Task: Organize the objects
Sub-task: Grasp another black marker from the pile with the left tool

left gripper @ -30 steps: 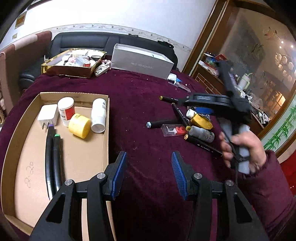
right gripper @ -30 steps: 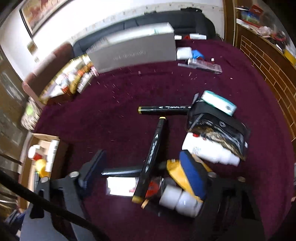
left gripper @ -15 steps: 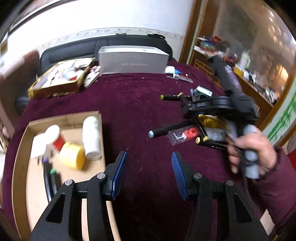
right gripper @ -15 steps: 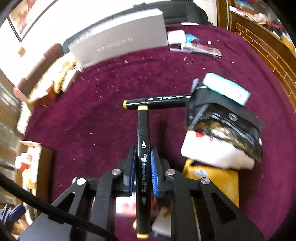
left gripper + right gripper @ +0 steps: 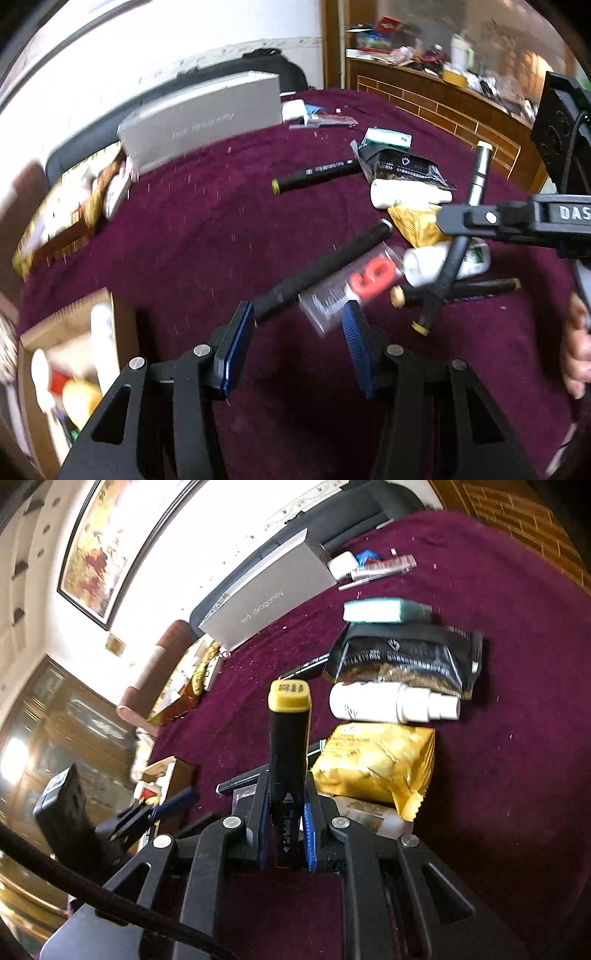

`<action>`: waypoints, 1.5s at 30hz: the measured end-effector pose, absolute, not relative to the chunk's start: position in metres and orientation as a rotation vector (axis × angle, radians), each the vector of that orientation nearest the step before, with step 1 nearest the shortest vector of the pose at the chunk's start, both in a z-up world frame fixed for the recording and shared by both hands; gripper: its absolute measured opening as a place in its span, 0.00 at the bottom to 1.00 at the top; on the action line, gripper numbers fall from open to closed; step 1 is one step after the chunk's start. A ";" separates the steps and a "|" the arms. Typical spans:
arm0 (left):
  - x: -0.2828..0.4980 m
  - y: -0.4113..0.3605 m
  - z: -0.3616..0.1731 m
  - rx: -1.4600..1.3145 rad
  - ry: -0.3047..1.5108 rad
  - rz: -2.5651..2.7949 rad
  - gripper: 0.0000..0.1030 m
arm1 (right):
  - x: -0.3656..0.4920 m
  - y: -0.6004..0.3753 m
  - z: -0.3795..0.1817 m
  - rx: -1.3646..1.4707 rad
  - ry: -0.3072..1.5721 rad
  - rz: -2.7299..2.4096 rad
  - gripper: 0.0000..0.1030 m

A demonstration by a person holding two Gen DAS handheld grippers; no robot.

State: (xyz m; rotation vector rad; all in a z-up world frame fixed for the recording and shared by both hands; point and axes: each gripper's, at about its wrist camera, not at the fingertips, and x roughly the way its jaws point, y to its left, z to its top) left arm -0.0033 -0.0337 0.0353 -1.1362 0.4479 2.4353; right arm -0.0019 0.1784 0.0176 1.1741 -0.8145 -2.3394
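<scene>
My right gripper (image 5: 284,823) is shut on a black marker with yellow caps (image 5: 288,746) and holds it lifted and tilted above the maroon table; the marker (image 5: 458,251) and gripper also show at the right of the left wrist view. My left gripper (image 5: 297,332) is open and empty, low over the cloth, just before a black marker with a white tip (image 5: 325,269) and a clear packet with a red piece (image 5: 354,284). Another yellow-capped marker (image 5: 314,175) lies farther back. A cardboard tray (image 5: 66,321) with bottles sits at the lower left.
A pile lies on the right: yellow snack bag (image 5: 376,764), white bottle (image 5: 391,703), black pouch (image 5: 406,653), teal-white box (image 5: 384,610), another marker (image 5: 458,290). A grey box (image 5: 199,122) and a gold tray (image 5: 66,218) stand at the back.
My right gripper closed on the yellow-capped marker and lifted it off the table, tilting it up. My left gripper swung right, toward the pile, away from the cardboard tray.
</scene>
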 end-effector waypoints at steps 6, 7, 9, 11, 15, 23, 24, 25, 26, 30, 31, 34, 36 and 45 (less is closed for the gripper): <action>-0.038 -0.028 0.023 -1.170 0.662 2.468 0.42 | -0.006 0.190 0.002 1.166 -0.906 -2.272 0.13; -0.040 -0.029 0.021 -1.160 0.650 2.456 0.41 | -0.006 0.190 0.001 1.167 -0.909 -2.269 0.13; -0.043 -0.029 0.021 -1.159 0.607 2.418 0.41 | -0.006 0.189 0.002 1.165 -0.902 -2.271 0.13; -0.047 -0.028 0.020 -1.178 0.540 2.385 0.41 | -0.006 0.188 0.003 1.159 -0.890 -2.278 0.13; -0.043 -0.008 0.011 -1.187 0.617 2.318 0.41 | -0.006 0.184 0.001 1.166 -0.886 -2.264 0.13; -0.046 0.036 0.007 -1.124 0.742 2.305 0.21 | -0.006 0.183 -0.001 1.166 -0.875 -2.272 0.14; -0.044 0.040 0.008 -1.136 0.732 2.296 0.21 | -0.006 0.182 -0.001 1.164 -0.872 -2.276 0.14; -0.042 0.044 0.008 -1.141 0.761 2.306 0.19 | -0.006 0.182 -0.001 1.162 -0.865 -2.282 0.14; -0.038 0.045 0.009 -1.144 0.762 2.301 0.13 | -0.006 0.181 -0.001 1.161 -0.860 -2.286 0.14; -0.030 0.019 0.017 -1.239 0.556 2.315 0.10 | -0.005 0.177 0.001 1.157 -0.818 -2.317 0.14; -0.027 0.011 0.018 -1.256 0.517 2.331 0.10 | -0.004 0.175 0.001 1.156 -0.804 -2.325 0.14; -0.009 -0.019 0.022 -1.303 0.393 2.379 0.11 | -0.002 0.170 0.003 1.150 -0.756 -2.344 0.15; 0.009 -0.039 0.024 -1.314 0.359 2.427 0.11 | 0.002 0.164 0.006 1.142 -0.710 -2.354 0.14; 0.060 -0.072 0.012 -1.406 0.236 2.456 0.11 | 0.011 0.110 0.001 1.280 -0.476 -2.363 0.14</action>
